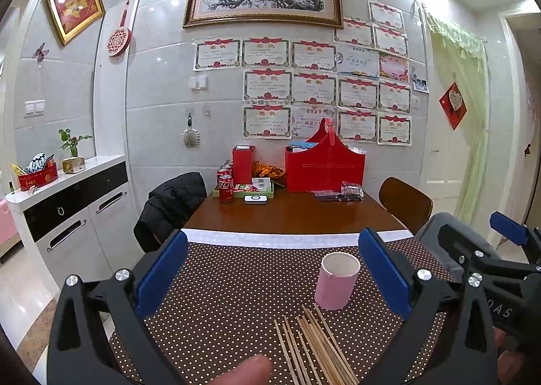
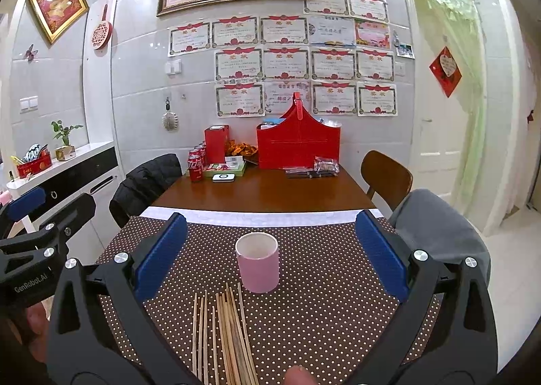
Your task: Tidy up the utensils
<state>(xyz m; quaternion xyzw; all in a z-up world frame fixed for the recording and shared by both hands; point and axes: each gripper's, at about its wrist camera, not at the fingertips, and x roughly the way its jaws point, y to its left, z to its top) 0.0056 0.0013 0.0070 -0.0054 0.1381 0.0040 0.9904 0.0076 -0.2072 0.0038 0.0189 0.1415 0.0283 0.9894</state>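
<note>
We hold both grippers above the near edge of the table, side by side and level, each looking down its own fingers at the work. The left gripper (image 1: 270, 270) stands wide, its blue pads spread far apart with nothing between them; the right gripper (image 2: 270, 256) is spread just as wide and equally bare. We judge they are held this way because no stick has been picked yet and an open span leaves either one free to come down on the pile.

The chopsticks (image 2: 223, 334) lie flat on the dotted mat (image 2: 321, 300), a loose bundle fanned slightly, running from near us toward the far side. Their far tips stop just short of the pink cup (image 2: 257, 261), which stands upright just beyond them. In the left view the cup (image 1: 336, 280) sits right of centre, so the left gripper is offset to the left of it, while the right gripper faces it nearly straight on. That placement reads as deliberate: the sticks point at the mouth they are presumably meant to go into.

The cup looks empty; we see only its pale inner wall and part of its bottom, with no stick inside. Far off on the bare wooden table (image 2: 263, 192) a red basket (image 2: 297, 145) holds some packets we cannot make out, and cola cans (image 2: 196, 165) stand beside a tray at the far left.
</note>
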